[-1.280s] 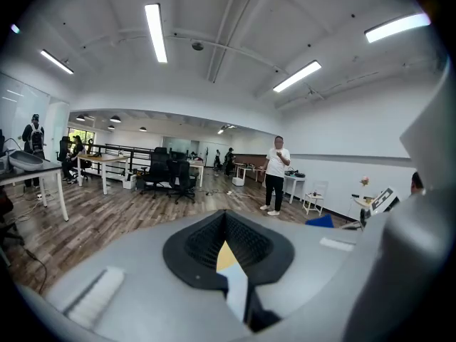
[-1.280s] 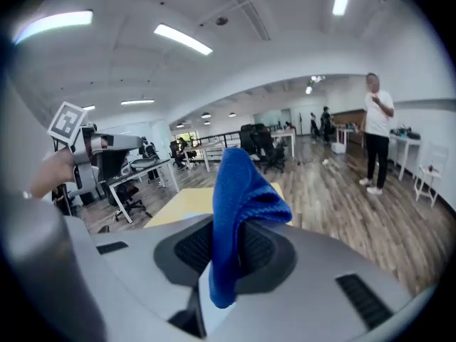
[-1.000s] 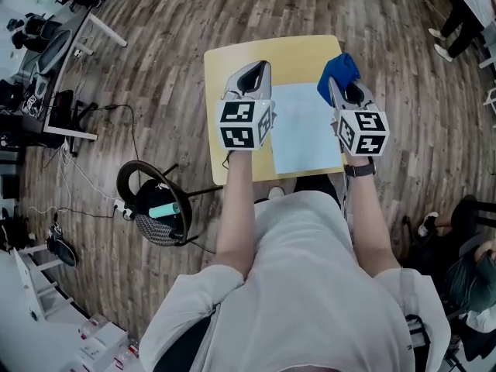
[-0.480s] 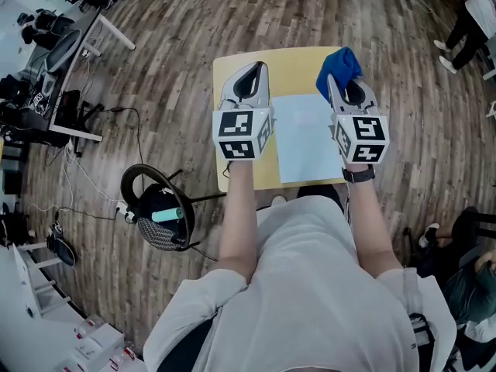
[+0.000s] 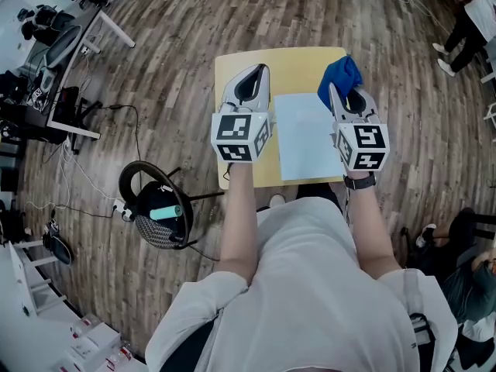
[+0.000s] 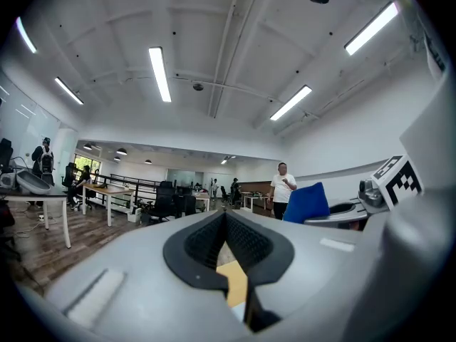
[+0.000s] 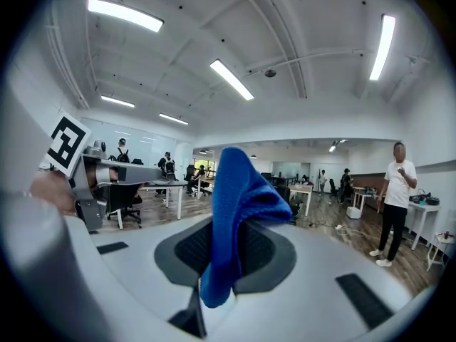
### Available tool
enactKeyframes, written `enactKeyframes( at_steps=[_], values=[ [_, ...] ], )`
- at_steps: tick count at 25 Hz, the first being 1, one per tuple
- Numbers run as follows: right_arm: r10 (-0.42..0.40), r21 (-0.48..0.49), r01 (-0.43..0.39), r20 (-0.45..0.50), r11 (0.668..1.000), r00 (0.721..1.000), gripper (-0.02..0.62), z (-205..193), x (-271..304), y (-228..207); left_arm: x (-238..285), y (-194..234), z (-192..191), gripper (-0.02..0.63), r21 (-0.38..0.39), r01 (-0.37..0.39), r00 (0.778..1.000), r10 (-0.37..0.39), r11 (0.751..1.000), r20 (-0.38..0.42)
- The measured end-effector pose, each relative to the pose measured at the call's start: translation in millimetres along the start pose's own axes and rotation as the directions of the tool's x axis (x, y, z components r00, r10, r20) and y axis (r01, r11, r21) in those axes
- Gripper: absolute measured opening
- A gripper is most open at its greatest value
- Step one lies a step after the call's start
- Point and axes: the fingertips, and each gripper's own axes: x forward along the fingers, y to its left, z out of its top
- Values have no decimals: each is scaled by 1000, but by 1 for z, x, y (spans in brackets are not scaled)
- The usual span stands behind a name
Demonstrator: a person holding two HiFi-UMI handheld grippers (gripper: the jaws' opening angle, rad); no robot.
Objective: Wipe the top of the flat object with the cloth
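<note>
One pale flat sheet [image 5: 306, 134] lies on the right half of the yellow table [image 5: 294, 64], running from mid-table to the table's near edge. The blue cloth [image 5: 339, 76] sits bunched over the table's far right corner, clamped between the jaws of the right gripper [image 5: 345, 98], whose own view shows the fabric folded up out of the pads. Over the table's left half the left gripper [image 5: 249, 84] hovers with jaws pressed together on nothing, and a black chair [image 5: 155, 204] stands on the wooden floor [image 5: 170, 45] left of the table.
</note>
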Motion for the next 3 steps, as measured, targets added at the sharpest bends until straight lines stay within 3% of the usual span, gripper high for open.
enactKeyframes(
  at_steps=[3],
  values=[
    [-2,7,2,-2,1000,1000,66,-4,-7,7,-10,1,-10,5,-2,-6,1000,6,1000,-31]
  ],
)
